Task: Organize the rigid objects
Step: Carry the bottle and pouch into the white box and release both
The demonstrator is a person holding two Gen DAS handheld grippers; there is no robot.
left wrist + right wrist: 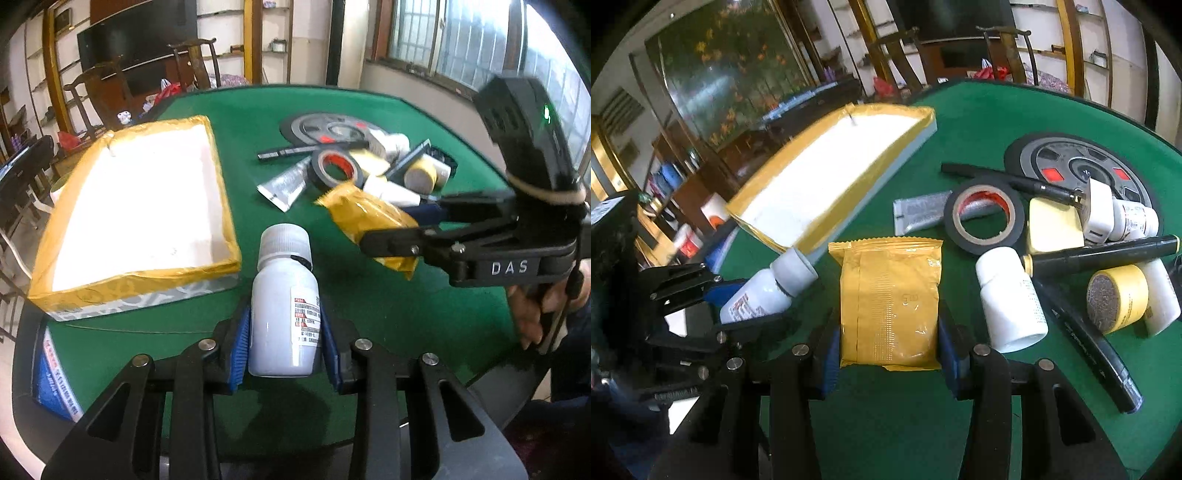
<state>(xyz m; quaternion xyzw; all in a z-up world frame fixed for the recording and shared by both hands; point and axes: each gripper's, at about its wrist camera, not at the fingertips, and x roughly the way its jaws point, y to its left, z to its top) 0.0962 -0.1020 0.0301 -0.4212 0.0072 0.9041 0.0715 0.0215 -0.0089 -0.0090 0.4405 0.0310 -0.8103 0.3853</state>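
**Two items in hand, the tray waiting**

While both arms are hanging over the green table (369, 302), we are carrying one thing in each: the left hand-held gripper (284, 332) is clamping a white bottle (282, 314) across its lower body between the blue pads (242, 343), cap pointing forward; the right hand-held gripper (889, 332) is pinching a yellow foil packet (889, 302) by its two side edges. The white tray with yellow-taped rim (221, 206) is sitting just ahead and left of the bottle, and we are judging it to be the place these things are going.

We are expecting the bottle to behave as light, stiff and smooth; the label side is giving some friction, yet a rounded wall can twist between flat pads, so holding low and square across the body is looking sound. The packet is looking softer than the task's name suggests; the foil may be slipping or buckling under pressure, so its crimped edges are the safer hold.

The remaining pile is lying well to the right: a black tape roll (983, 218), a second white bottle (1010, 295), a black marker (1100, 254), a yellow-wrapped roll (1117, 297). We are not reading either bottle's label, nor telling whether the bottles are full; several items in the pile are overlapping, so their full shapes are staying hidden from us.
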